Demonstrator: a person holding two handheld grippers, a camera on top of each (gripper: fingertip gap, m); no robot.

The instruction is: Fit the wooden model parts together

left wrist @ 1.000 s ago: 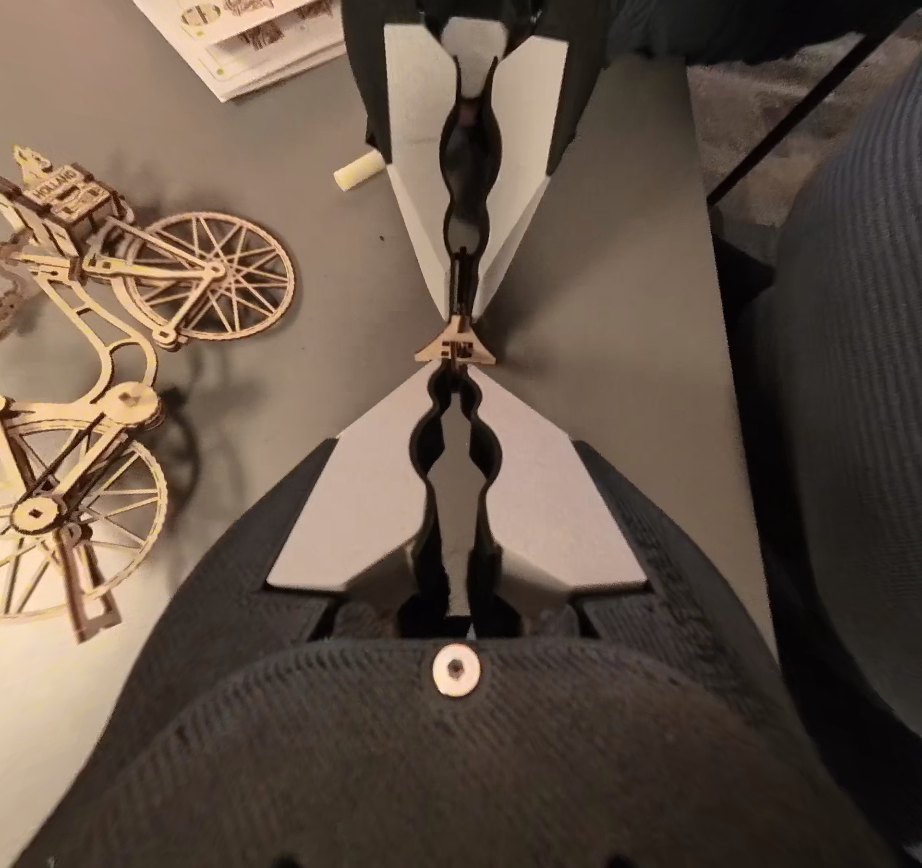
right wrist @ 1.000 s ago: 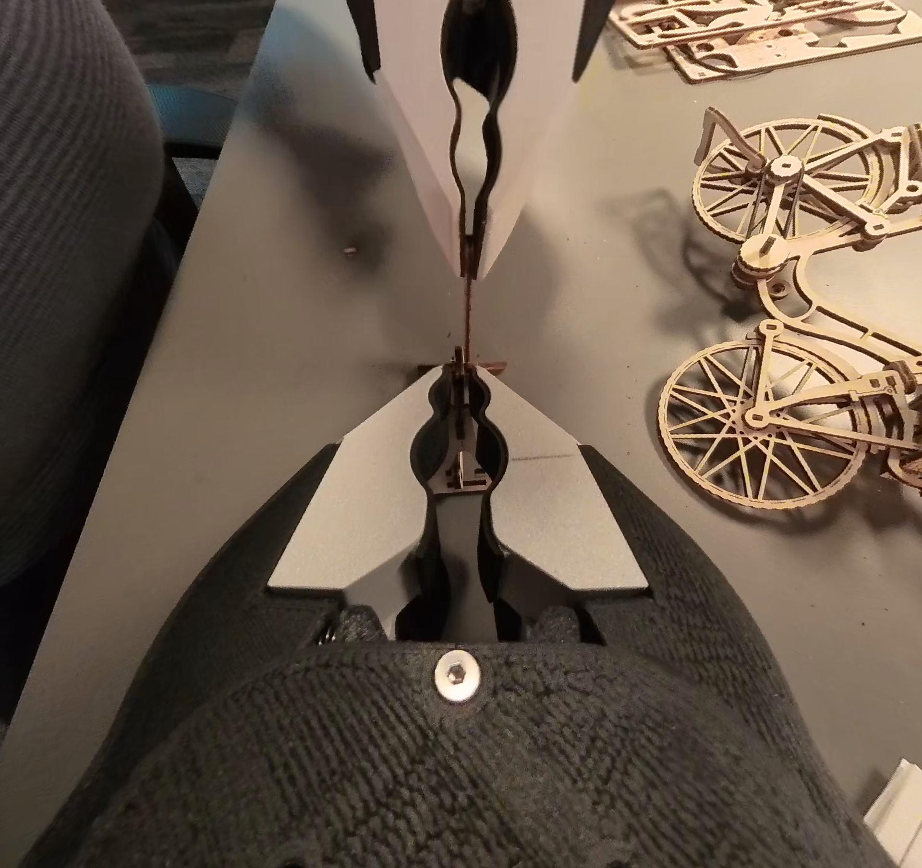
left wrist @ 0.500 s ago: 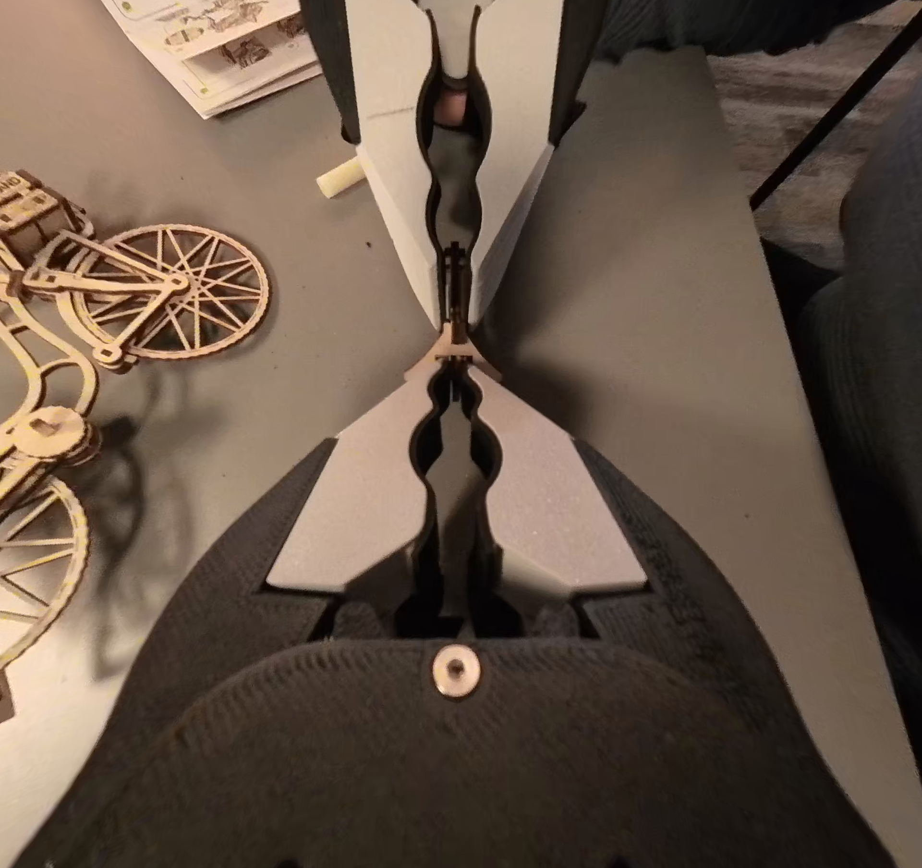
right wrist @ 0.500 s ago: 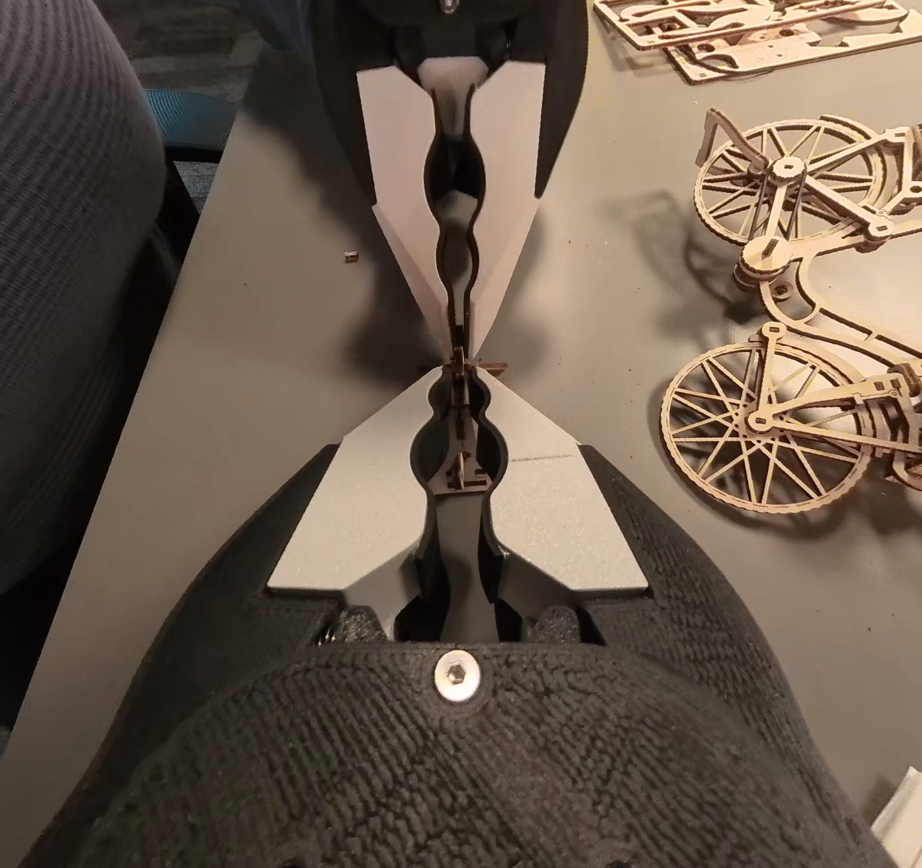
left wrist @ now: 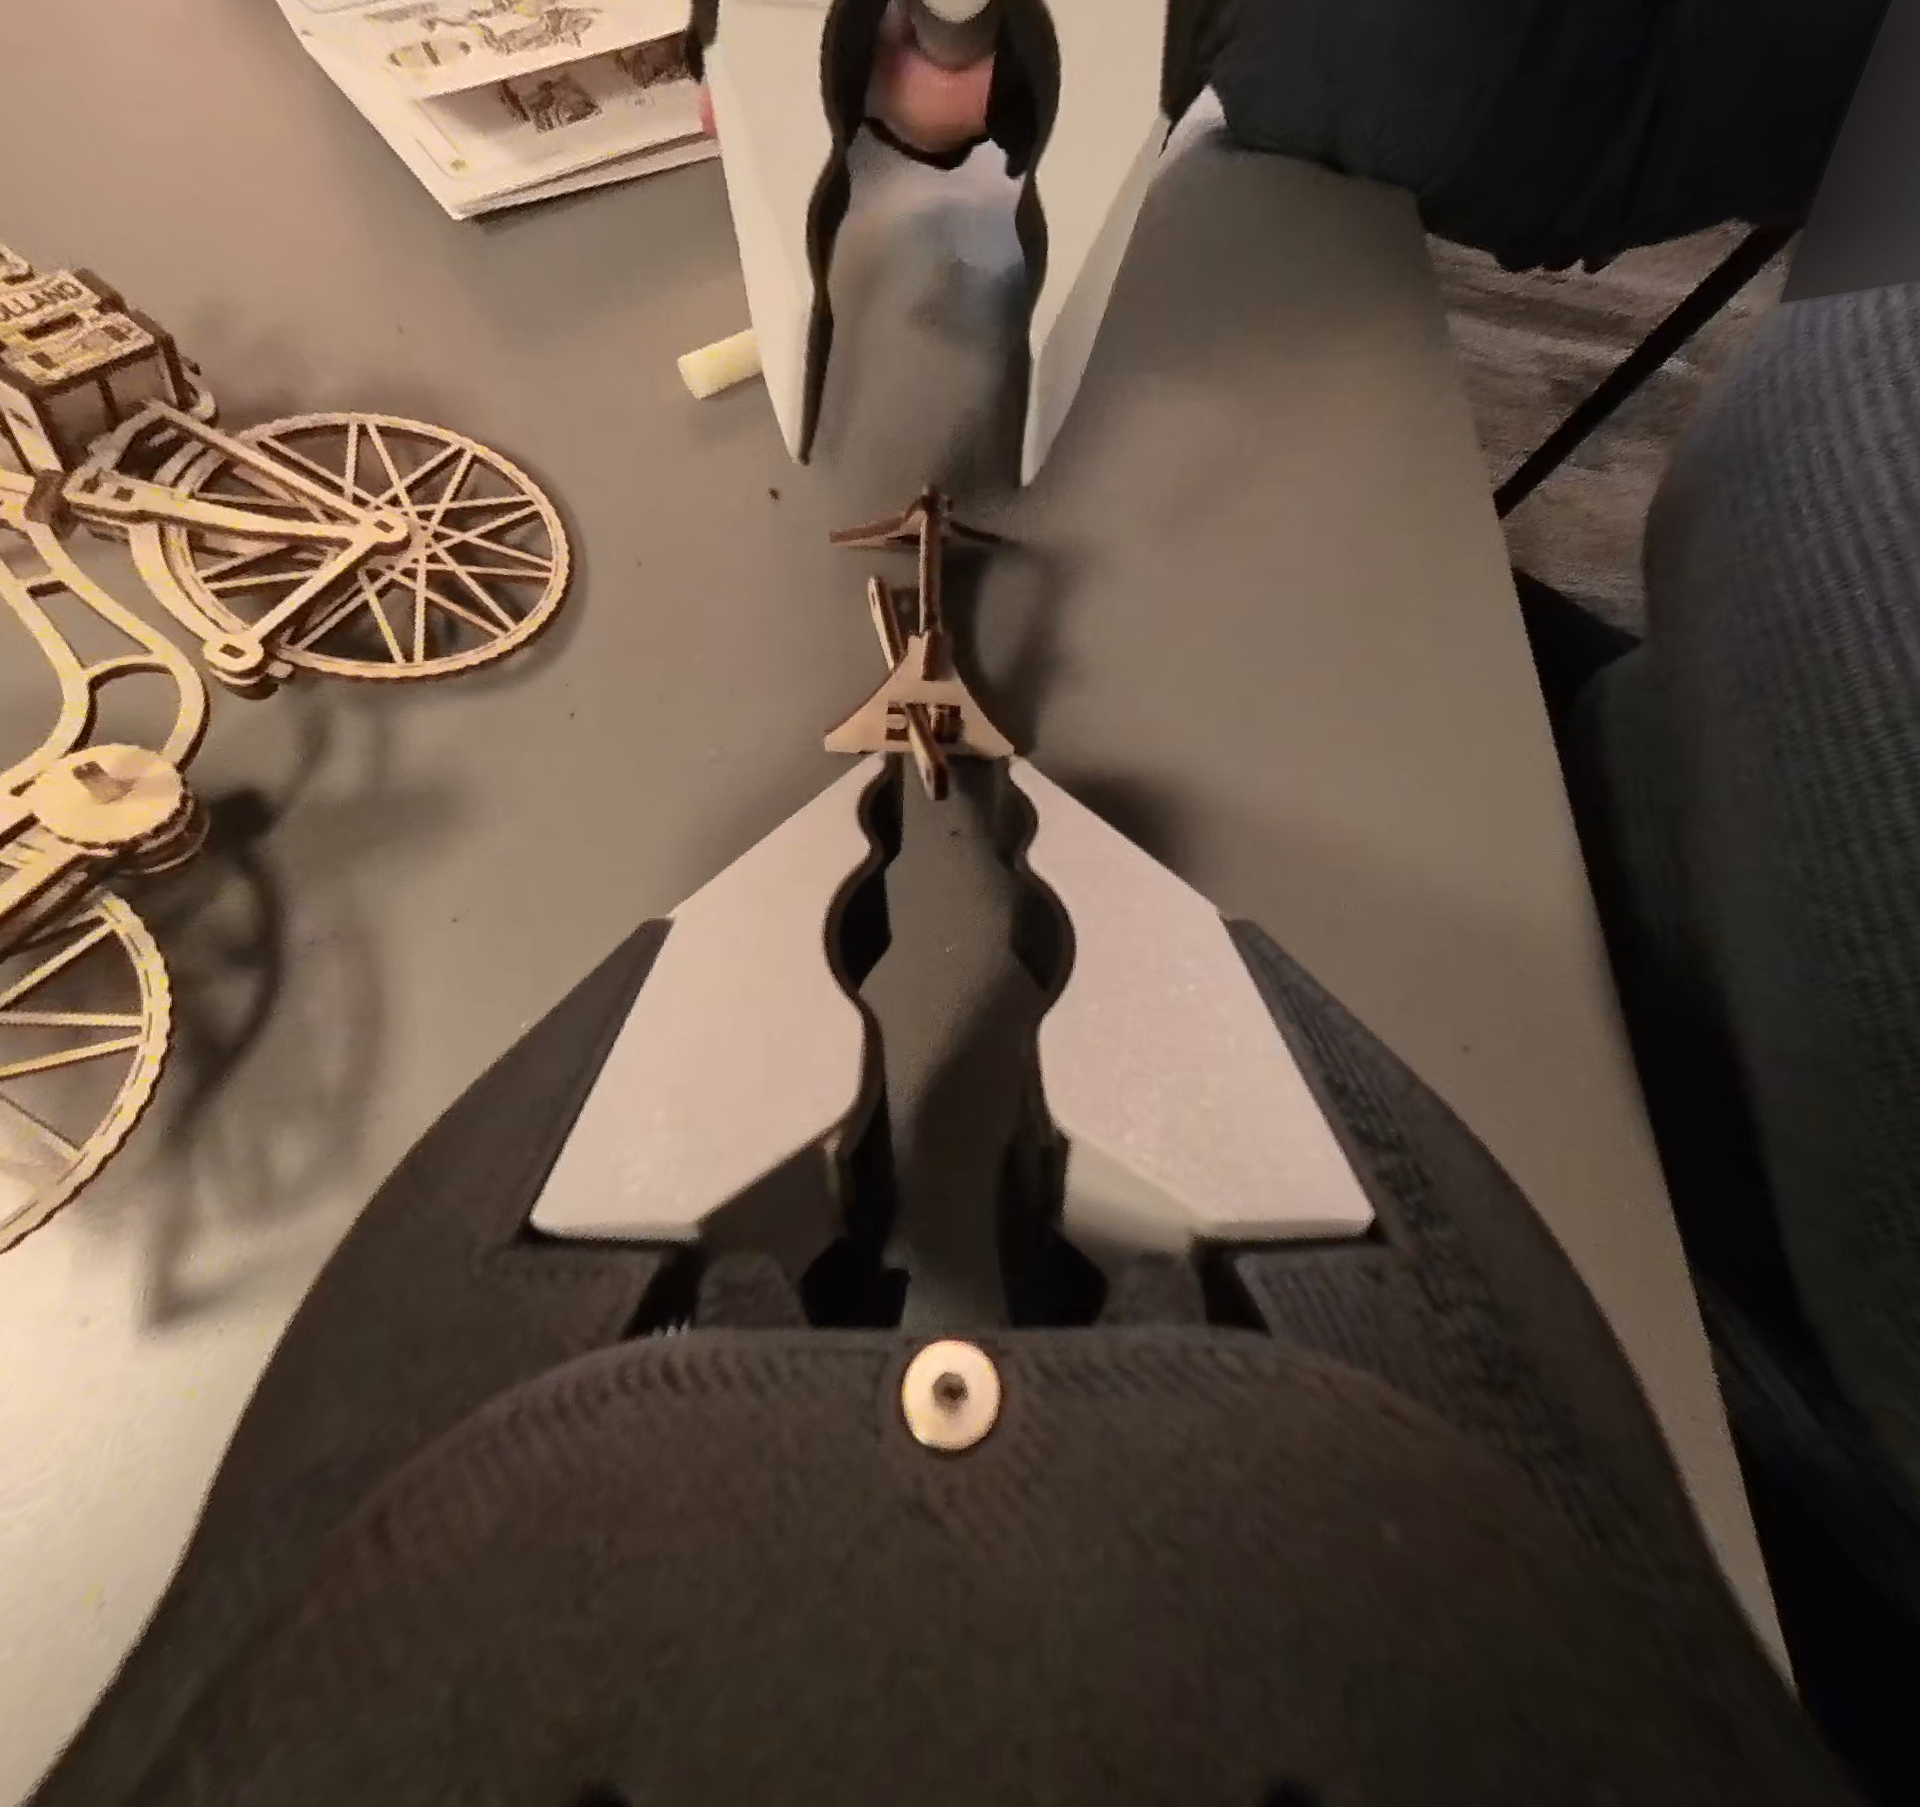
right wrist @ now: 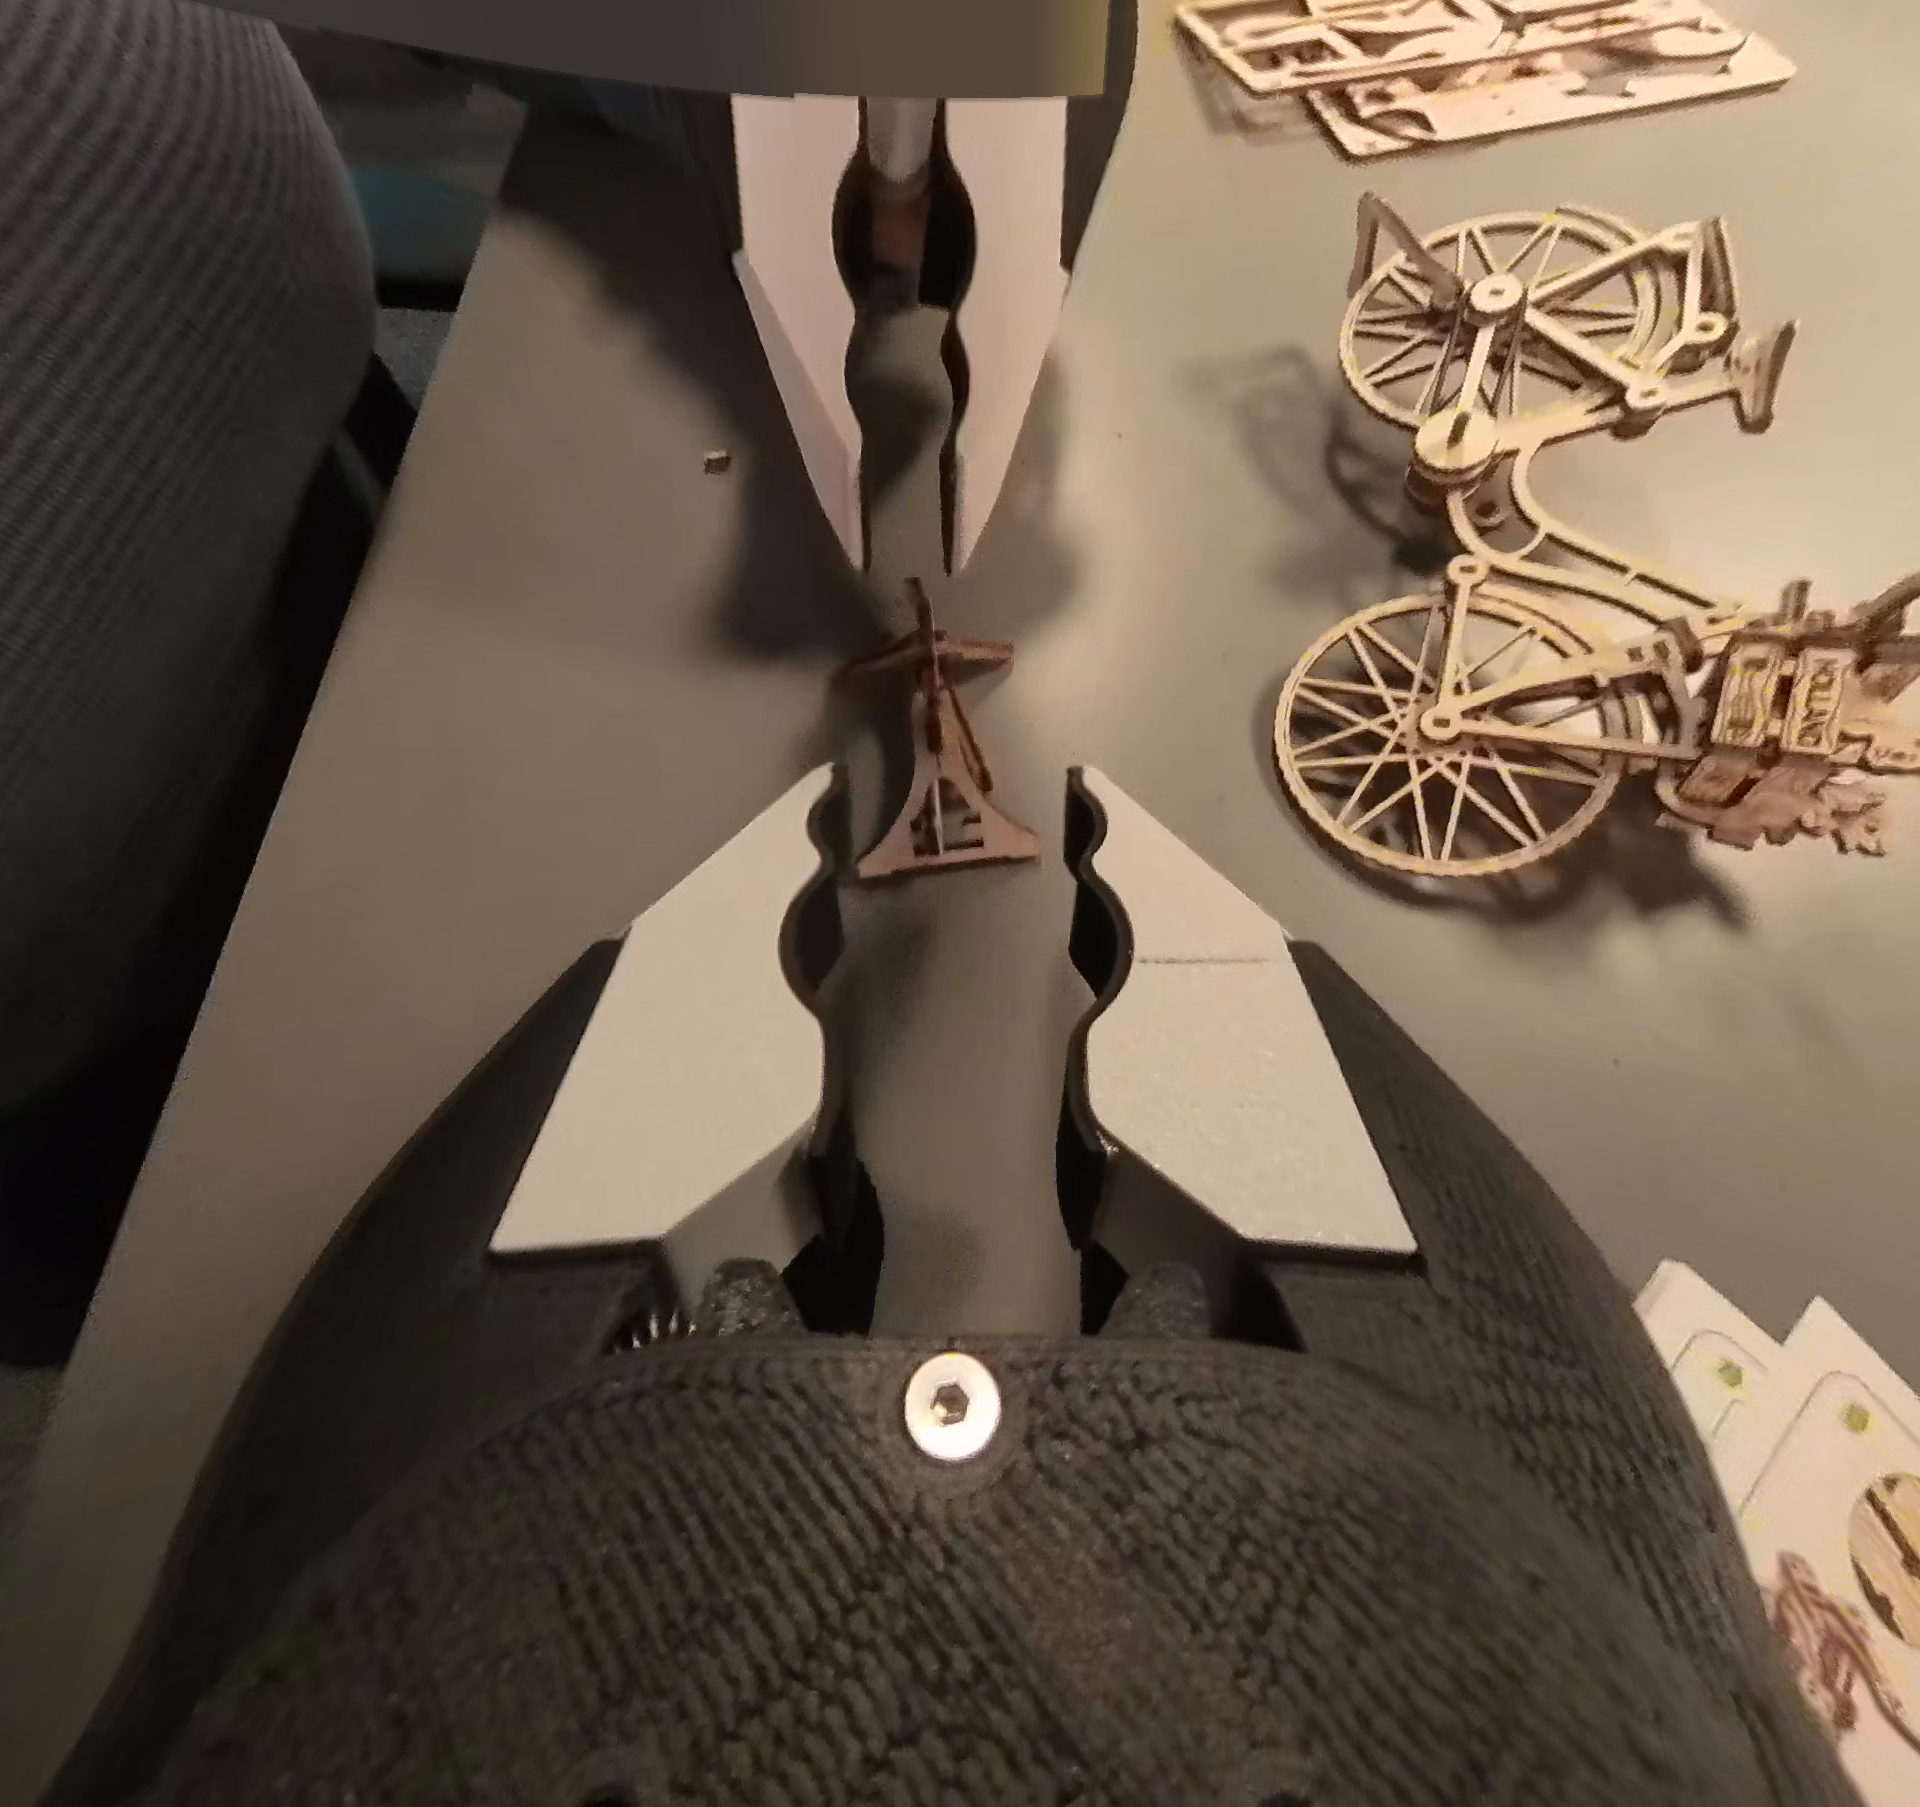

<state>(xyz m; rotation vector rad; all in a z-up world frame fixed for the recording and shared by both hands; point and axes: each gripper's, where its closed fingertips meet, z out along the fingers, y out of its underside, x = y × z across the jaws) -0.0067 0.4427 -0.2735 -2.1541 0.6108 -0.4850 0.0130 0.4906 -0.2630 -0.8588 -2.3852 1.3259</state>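
Note:
A small joined wooden piece (left wrist: 916,658), with two flared ends on a thin bar, lies on the grey table (left wrist: 644,635) between the two grippers. It also shows in the right wrist view (right wrist: 940,755). My left gripper (left wrist: 943,768) is open and empty, its tips just short of the piece's near end. My right gripper (right wrist: 951,783) is open and empty, its fingers either side of the piece's near flared end without touching it. Each gripper shows opposite in the other's view: the right one (left wrist: 914,469) and the left one (right wrist: 906,568), both with jaws apart.
A wooden bicycle model (left wrist: 270,562) lies on the table to one side, also in the right wrist view (right wrist: 1538,635). Instruction sheets (left wrist: 488,43), a small pale peg (left wrist: 717,370), laser-cut wooden sheets (right wrist: 1475,53), paper cards (right wrist: 1849,1508) and a dark chair (left wrist: 1787,822) by the table edge. The gap from one gripper's tips to the other's is roughly 6 cm.
Both grippers were shut on the wooden parts, pressed tip to tip. Both have opened and drawn apart, and the joined piece now lies free on the table.

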